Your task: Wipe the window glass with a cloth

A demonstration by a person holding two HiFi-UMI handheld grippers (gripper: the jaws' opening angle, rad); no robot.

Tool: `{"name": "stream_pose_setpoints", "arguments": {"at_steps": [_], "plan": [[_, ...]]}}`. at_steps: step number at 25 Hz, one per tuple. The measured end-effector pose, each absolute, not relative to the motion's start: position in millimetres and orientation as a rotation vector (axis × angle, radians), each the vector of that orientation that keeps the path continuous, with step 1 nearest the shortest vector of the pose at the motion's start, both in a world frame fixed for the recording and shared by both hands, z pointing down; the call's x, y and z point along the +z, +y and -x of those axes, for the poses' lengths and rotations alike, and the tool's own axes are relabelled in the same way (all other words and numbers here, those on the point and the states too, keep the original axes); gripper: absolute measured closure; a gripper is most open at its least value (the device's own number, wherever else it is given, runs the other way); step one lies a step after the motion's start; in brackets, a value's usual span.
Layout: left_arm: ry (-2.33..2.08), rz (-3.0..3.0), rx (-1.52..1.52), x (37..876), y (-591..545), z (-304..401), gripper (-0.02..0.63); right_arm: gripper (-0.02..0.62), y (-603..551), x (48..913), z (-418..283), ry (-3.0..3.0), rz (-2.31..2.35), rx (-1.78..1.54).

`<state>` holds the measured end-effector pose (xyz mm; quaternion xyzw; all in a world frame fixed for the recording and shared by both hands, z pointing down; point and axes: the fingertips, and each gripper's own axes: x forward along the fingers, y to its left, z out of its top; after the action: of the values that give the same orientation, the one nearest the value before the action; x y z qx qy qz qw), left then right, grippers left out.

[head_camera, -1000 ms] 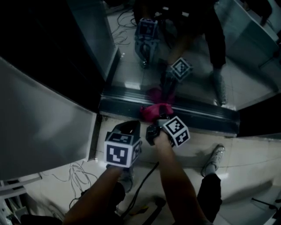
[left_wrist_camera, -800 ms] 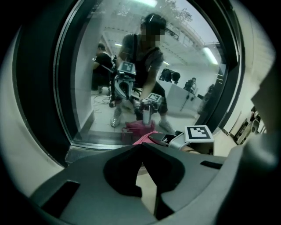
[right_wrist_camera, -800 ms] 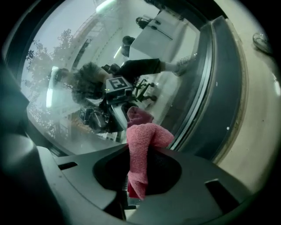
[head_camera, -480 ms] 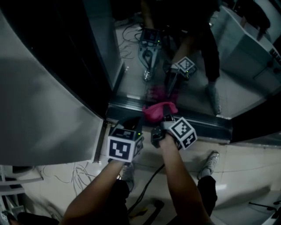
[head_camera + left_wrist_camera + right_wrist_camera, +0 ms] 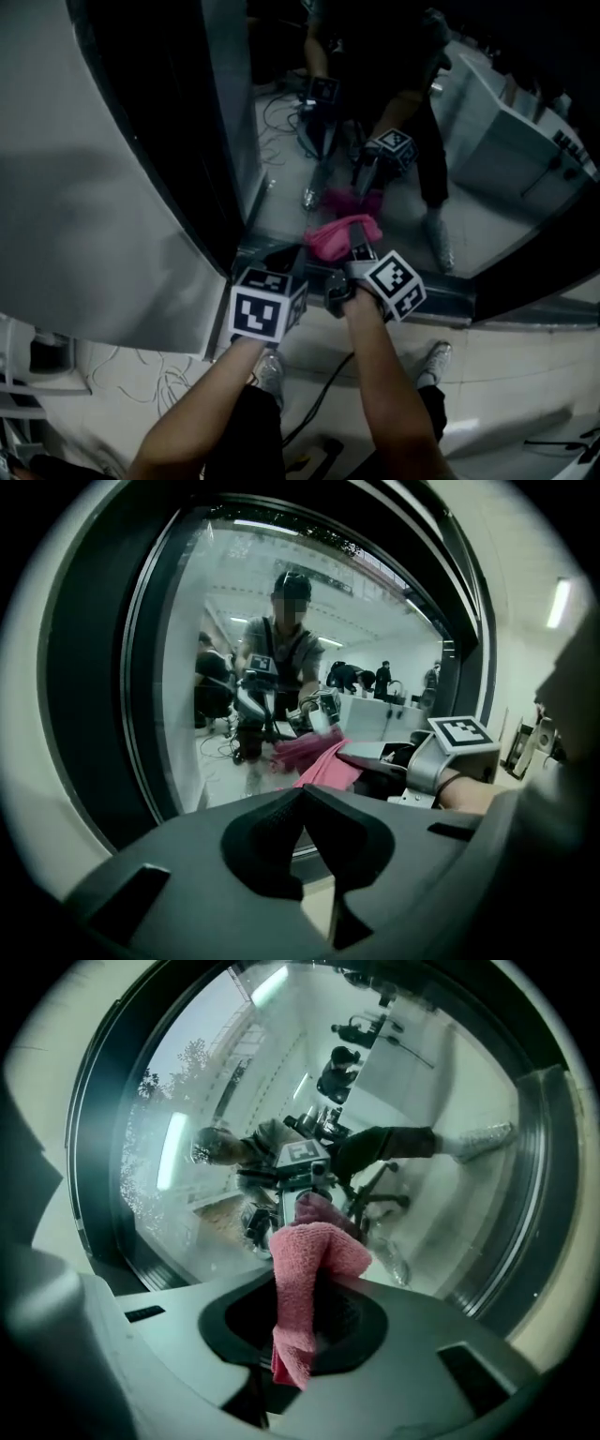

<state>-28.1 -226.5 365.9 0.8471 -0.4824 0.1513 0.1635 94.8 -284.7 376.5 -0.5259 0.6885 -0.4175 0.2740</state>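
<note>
Left tongs [image 5: 302, 797] are closed on nothing, parked at about 9 o'clock of the right one; right tongs [image 5: 309, 1314] are clamped on the pink cloth [image 5: 307, 1260], which pokes out toward 12 o'clock, straight at the window glass [image 5: 187, 1147]; it looks on or just off the pane, low by the bottom frame [image 5: 441, 292]; so I'd guess the right hand wipes, going up.

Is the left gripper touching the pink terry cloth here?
Apart. The left gripper view shows the left gripper shut on nothing, with the pink terry cloth beyond its tips.
</note>
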Motion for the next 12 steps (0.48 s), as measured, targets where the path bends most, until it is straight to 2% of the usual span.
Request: {"name": "stream_pose_setpoints", "arguments": {"at_steps": [12], "plan": [[-1.449,-2.522,0.333,273.3,-239.1,26.0,0.606,0.535,-292.2,254.0,-98.3,1.902,1.346,-0.943]]}}
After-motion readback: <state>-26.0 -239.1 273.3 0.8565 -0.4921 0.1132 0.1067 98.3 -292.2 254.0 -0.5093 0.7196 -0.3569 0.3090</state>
